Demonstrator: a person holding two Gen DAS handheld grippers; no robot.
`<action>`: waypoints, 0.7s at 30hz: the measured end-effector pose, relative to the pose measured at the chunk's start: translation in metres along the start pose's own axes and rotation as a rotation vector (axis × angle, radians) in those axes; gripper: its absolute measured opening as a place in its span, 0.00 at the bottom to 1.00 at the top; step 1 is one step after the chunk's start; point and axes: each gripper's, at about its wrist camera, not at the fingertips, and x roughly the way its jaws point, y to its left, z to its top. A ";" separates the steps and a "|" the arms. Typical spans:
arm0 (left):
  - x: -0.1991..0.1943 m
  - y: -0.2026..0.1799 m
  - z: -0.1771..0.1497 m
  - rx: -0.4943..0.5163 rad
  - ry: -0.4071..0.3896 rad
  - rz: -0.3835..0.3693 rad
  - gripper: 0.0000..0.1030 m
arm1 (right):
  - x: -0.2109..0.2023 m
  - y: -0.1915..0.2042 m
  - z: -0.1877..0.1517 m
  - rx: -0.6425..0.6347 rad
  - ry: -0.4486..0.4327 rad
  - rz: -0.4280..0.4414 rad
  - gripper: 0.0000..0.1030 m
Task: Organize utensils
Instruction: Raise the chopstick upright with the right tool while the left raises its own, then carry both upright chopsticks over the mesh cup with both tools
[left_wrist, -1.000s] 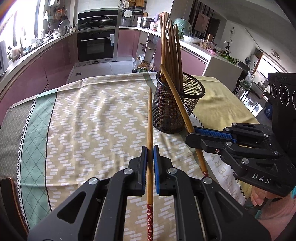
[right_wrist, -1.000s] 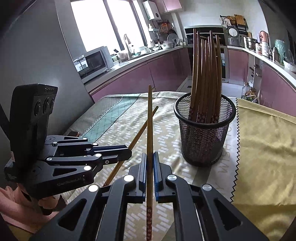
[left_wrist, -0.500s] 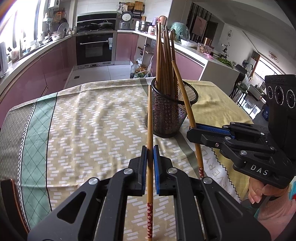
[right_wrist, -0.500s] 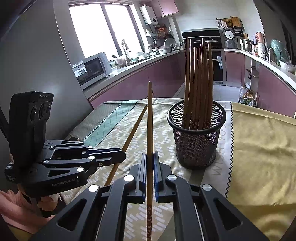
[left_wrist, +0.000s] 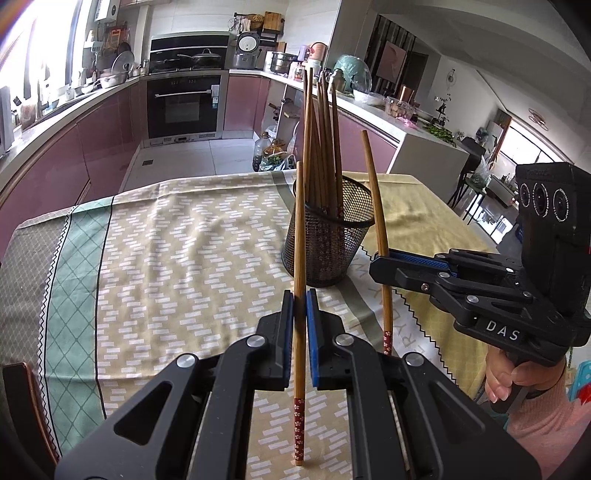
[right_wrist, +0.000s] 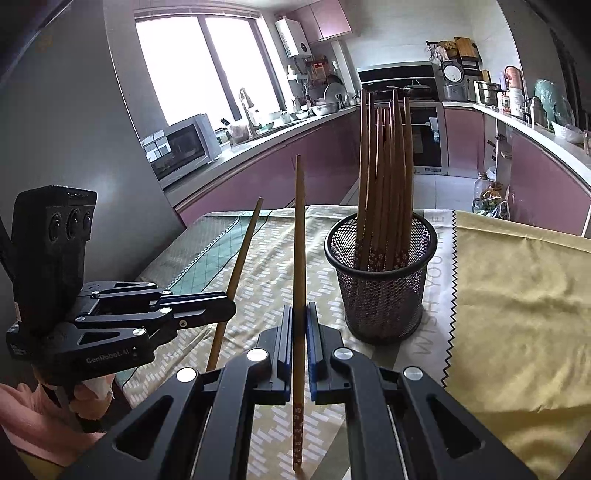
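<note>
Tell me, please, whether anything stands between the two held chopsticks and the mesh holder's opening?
Nothing visible blocks either. The left chopstick and right chopstick are raised near the mesh holder; only the upright chopsticks already inside crowd part of its mouth.

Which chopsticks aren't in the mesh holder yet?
Two: the left gripper's chopstick and the right gripper's chopstick, each clamped between fingers. All others stand in the mesh holder.

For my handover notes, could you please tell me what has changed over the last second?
Both tools drew back from the mesh holder, which now looks farther off in both views. Unchanged: the left tool and right tool each stay shut on one chopstick, and the bundle remains in the holder.
</note>
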 end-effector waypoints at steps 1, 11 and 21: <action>-0.001 0.000 0.001 0.000 -0.002 -0.002 0.07 | -0.001 -0.001 0.000 0.002 -0.002 0.001 0.06; -0.012 -0.003 0.005 0.003 -0.027 -0.015 0.07 | -0.008 -0.003 0.006 0.001 -0.028 -0.004 0.06; -0.015 -0.003 0.009 -0.002 -0.040 -0.038 0.07 | -0.015 -0.005 0.009 0.001 -0.050 -0.006 0.06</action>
